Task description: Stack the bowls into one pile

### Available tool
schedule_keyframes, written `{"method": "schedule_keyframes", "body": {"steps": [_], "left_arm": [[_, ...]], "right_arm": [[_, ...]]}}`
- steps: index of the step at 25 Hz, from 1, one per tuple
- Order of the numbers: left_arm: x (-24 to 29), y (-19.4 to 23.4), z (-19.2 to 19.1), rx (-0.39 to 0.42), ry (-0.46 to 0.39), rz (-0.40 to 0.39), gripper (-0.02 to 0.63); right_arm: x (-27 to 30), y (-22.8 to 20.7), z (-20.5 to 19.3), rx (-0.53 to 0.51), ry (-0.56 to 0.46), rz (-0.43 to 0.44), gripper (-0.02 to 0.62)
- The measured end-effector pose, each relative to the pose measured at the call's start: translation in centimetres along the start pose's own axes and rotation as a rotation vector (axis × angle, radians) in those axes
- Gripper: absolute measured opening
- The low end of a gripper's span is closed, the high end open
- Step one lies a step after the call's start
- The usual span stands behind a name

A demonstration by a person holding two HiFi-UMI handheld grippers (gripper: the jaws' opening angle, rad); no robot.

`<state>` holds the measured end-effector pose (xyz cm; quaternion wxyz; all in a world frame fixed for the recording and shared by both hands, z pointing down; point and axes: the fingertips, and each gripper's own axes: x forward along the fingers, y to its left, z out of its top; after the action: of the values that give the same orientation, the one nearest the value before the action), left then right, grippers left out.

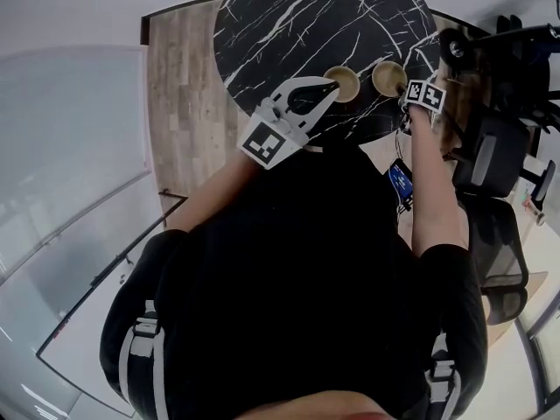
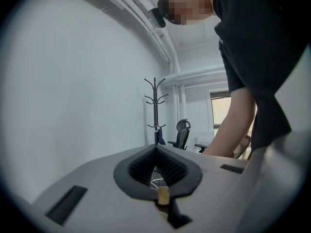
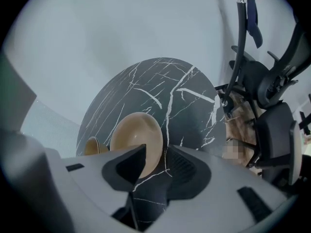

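Table (image 1: 289, 16): round, black marble-look top. Two tan bowls sit near its near edge, side by side and apart. No pile yet.

Left tongs (image 1: 331, 87): pressed together on a thin tan edge. That reads as the rim of the left bowl (image 1: 346, 82), and the head view puts the tips right at it. Can't tell if that bowl is off the table.

Right tongs (image 3: 155, 164): spread wide and angled steeply down over the right bowl (image 3: 138, 137). Its rim lines up with the gap between the jaws, but the pads aren't on it. Nothing held.

Handling, my read:
- Bowls look light, stiff and thin-walled, with a smooth matte finish.
- They could skate on the polished top if nudged.
- Wall curves, so a pinch low down would likely squirt out.
- Take it at the rim, one jaw inside and one outside, with moderate squeeze.
- Keep it level when nesting, or the rims catch.
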<state>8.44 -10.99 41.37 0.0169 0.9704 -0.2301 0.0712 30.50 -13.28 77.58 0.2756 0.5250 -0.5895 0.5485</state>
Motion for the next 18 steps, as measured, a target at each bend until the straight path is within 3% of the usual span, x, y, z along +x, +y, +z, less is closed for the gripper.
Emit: {"method": "schedule_keyframes", "body": {"steps": [12, 18], "left_arm": [[-1.2, 0.3, -0.6, -0.002, 0.018, 0.011, 0.003], [-2.1, 0.6, -0.1, 0.005, 0.003, 0.010, 0.003]], "right_arm": [[0.7, -0.6, -0.9, 0.086, 0.020, -0.013, 0.021], [0.0, -0.2, -0.9, 0.082, 0.018, -0.020, 0.012]]}}
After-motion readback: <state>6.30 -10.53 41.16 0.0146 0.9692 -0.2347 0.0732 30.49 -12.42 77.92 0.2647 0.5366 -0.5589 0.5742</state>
